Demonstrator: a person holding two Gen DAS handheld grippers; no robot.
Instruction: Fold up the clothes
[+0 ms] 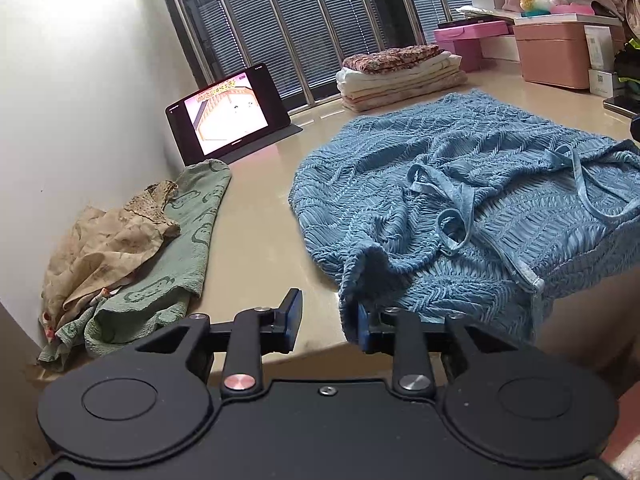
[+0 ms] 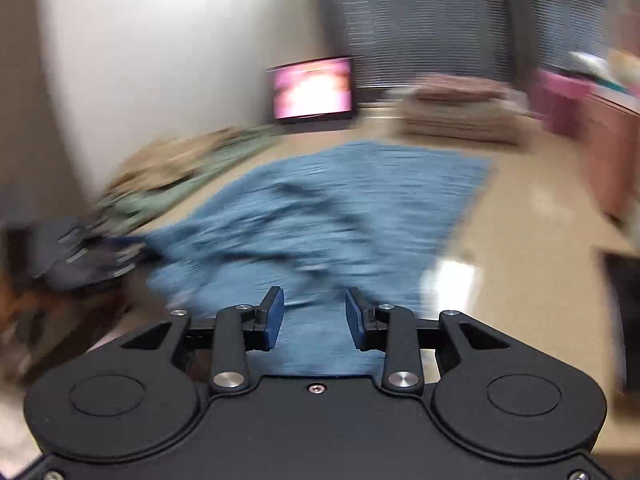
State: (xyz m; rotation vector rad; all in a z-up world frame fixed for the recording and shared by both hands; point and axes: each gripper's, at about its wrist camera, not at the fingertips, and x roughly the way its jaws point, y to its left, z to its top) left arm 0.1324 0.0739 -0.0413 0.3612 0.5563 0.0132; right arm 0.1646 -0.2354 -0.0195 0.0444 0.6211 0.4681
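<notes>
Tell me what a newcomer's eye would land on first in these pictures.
First, the rumpled blue knit garment spread across the middle of the beige table, straps tangled on top. Then the lit tablet propped at the back left by the wall, and the folded stack behind the garment.

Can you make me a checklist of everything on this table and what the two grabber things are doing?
Surface: beige tabletop, shiny.
Job's things: blue knit garment spread out, crumpled, straps loose on top; near edge hangs over the table's front.
Clutter: green cloth and tan cloth heaped by the wall; folded stack; lit tablet; pink boxes.
Grippers: left gripper open, garment edge draped against one finger; right gripper open above the garment, picture blurred.
Cables: nothing seen.
Surroundings: white wall, window blinds.
</notes>
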